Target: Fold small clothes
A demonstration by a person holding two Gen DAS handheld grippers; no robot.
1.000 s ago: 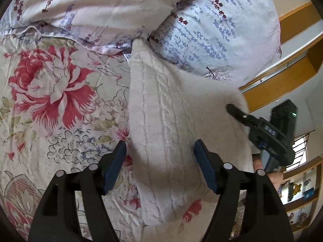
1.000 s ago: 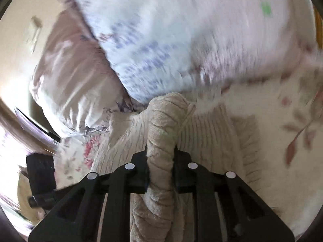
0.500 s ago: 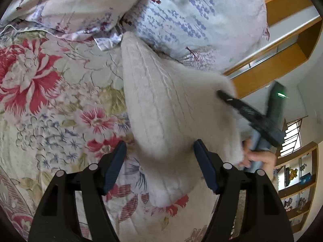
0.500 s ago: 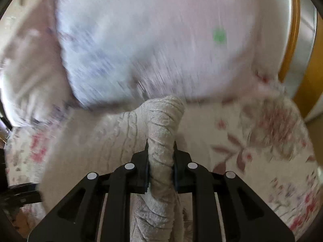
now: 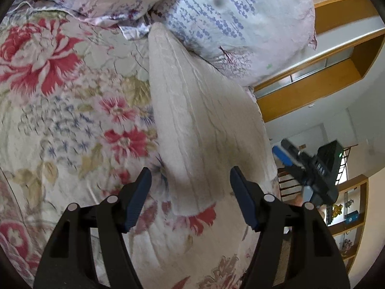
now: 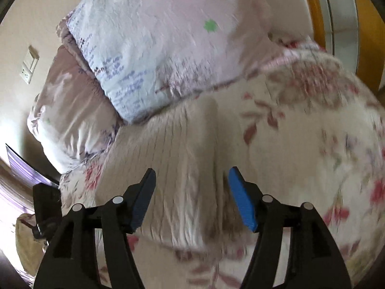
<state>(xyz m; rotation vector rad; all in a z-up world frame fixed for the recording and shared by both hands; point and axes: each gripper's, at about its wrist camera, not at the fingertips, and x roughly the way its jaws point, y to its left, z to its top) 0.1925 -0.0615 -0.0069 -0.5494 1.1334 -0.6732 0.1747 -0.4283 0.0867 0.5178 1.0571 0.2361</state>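
- Left wrist view: the left tool (image 5: 190, 180) is spread wide and holds nothing. The cream cable-knit garment (image 5: 202, 125) lies directly ahead of it on the floral bedspread (image 5: 72, 120), its near edge between the two fingers and its far tip against the pillows (image 5: 235, 24).
- Right wrist view: the right tool (image 6: 191, 180) is likewise spread, gripping nothing. The garment (image 6: 178, 149) lies flat under and just beyond its fingers; this view is motion-blurred, so fine detail cannot be confirmed.
- The right tool is also visible in the left wrist view, off to the right of the garment and clear of it.
- Handling judgement: the knit appears soft, thick, light and limp. It should drape and sag when lifted, and it is not fragile or slippery.
- Grip judgement: take hold at an edge or corner, pinching all layers together; a grip mid-panel would likely bunch the fabric.
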